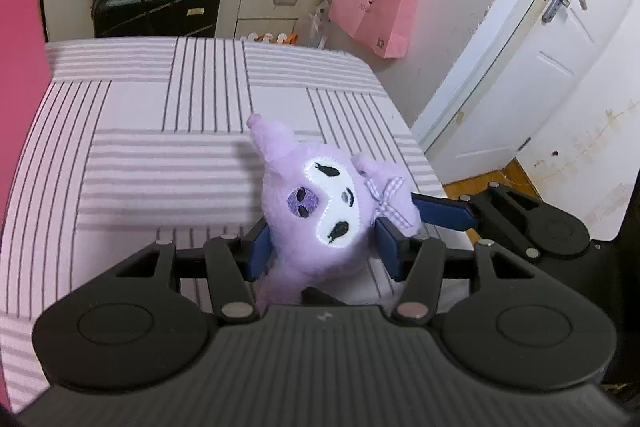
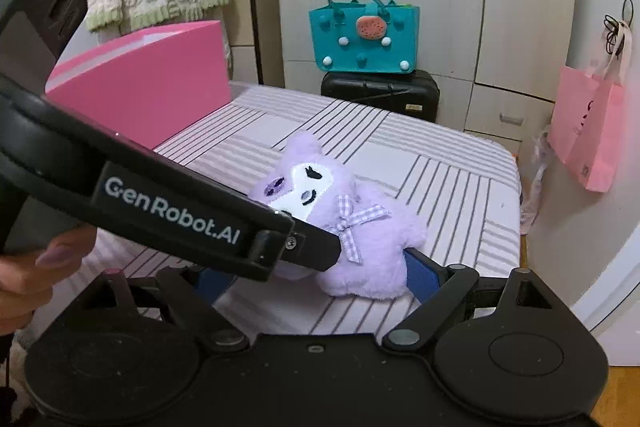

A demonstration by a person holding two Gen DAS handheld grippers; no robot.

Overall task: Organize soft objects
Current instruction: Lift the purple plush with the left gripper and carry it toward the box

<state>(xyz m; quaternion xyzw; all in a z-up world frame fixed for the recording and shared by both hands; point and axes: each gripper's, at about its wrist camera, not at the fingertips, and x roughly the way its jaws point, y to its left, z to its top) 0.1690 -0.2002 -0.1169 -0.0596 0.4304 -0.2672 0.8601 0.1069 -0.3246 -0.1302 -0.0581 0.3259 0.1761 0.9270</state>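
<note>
Left tool (image 1: 320, 247): blue pads clamped on the purple plush toy (image 1: 320, 203), one pad on each flank, low on its body. In the left wrist view the toy sits centre frame, directly ahead of the tool, held over the striped bed (image 1: 160, 155). Its long axis runs from lower centre up toward its pointed ear at upper left, so the head leans away from me.

Right tool (image 2: 312, 279): jaws apart, nothing pressed between them. In the right wrist view the toy (image 2: 360, 235) lies centre, with one blue pad just beside its lower right edge. My left tool's arm crosses from upper left and covers the other pad, so contact there I cannot tell.

Judgement: left tool is nearer and carries the load. Pink box (image 2: 160, 79) lies upper left, beyond the toy.
</note>
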